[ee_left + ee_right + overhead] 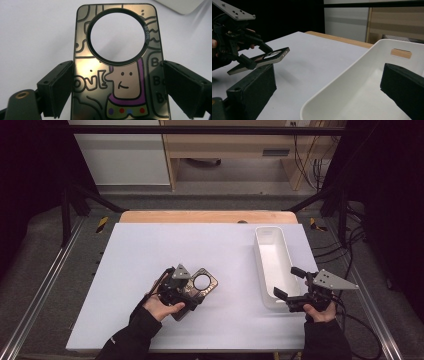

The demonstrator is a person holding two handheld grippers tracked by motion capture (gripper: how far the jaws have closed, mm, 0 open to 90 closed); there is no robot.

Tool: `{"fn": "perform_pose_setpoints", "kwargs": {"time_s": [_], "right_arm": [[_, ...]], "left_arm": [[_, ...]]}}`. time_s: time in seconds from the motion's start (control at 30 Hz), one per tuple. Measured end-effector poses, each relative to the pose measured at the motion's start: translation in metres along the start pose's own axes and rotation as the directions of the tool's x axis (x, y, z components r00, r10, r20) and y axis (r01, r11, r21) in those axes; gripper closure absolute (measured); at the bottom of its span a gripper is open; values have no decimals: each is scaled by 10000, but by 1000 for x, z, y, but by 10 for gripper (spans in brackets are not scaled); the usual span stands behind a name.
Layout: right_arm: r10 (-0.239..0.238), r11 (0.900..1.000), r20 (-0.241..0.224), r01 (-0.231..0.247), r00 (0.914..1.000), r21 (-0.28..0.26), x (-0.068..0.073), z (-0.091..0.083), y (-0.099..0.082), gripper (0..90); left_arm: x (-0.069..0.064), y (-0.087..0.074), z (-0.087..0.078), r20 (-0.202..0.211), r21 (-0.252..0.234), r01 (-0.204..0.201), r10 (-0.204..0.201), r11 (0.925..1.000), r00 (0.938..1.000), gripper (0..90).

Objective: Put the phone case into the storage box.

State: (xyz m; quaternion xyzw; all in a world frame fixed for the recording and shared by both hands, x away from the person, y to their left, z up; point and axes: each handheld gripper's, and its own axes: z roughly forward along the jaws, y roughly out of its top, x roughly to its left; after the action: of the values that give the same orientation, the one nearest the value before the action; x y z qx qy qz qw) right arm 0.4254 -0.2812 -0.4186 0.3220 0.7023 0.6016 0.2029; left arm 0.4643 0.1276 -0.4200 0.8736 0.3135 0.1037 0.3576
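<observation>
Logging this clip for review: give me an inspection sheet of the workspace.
Surface: white table top, wooden edge at the far side.
Job's things: phone case with cartoon print and round cutout, lifted off the table; white bin, empty where visible.
Clutter: nothing seen.
Grippers: left gripper shut on the phone case's sides; right gripper open, one jaw inside the bin's near end, one outside.
Cables: cable bundle on the floor at right.
Surroundings: black frame, wooden furniture behind.

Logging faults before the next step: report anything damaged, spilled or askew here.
Nothing stands out. The left tool grips the phone case squarely by its edges, tilted above the table. The bin sits upright and empty.
</observation>
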Motion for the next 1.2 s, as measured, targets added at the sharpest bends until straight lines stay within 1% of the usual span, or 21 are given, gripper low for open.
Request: {"fn": "perform_pose_setpoints", "kwargs": {"time_s": [0.1, 0.37, 0.53, 0.6, 0.77, 0.9, 1.07, 1.2], "right_arm": [[-16, 10000, -118, 16, 9999, -2, 3, 1, 3, 3], [-201, 9998, -426, 203, 9989, 49, 11, 6, 9, 3], [-229, 9996, -603, 237, 9979, 138, 16, 11, 12, 3], [-233, 9995, -669, 246, 9975, 183, 17, 13, 13, 3], [-316, 9992, -859, 338, 9958, 235, 23, 18, 16, 3], [-379, 9988, -1073, 411, 9935, 276, 27, 22, 19, 3], [-453, 9980, -1368, 510, 9896, 385, 33, 28, 21, 3], [-548, 9965, -1674, 646, 9844, 539, 38, 33, 22, 3]], "left_arm": [[0, 1, -4, 129, -130, 28, -26, 9999, 9999, 115], [-1, 2, -14, 262, -468, -89, 102, 9989, 9996, 115], [-2, 3, -20, 392, -800, -148, 179, 9967, 9991, 115], [-3, 4, -22, 404, -876, -187, 223, 9960, 9989, 115], [-4, 6, -29, 597, -1068, -206, 271, 9941, 9978, 115], [-5, 8, -32, 790, -1225, -216, 314, 9922, 9964, 114], [-9, 10, -36, 941, -1368, -354, 486, 9900, 9944, 114], [-12, 11, -39, 1047, -1497, -469, 630, 9876, 9925, 115]]}}
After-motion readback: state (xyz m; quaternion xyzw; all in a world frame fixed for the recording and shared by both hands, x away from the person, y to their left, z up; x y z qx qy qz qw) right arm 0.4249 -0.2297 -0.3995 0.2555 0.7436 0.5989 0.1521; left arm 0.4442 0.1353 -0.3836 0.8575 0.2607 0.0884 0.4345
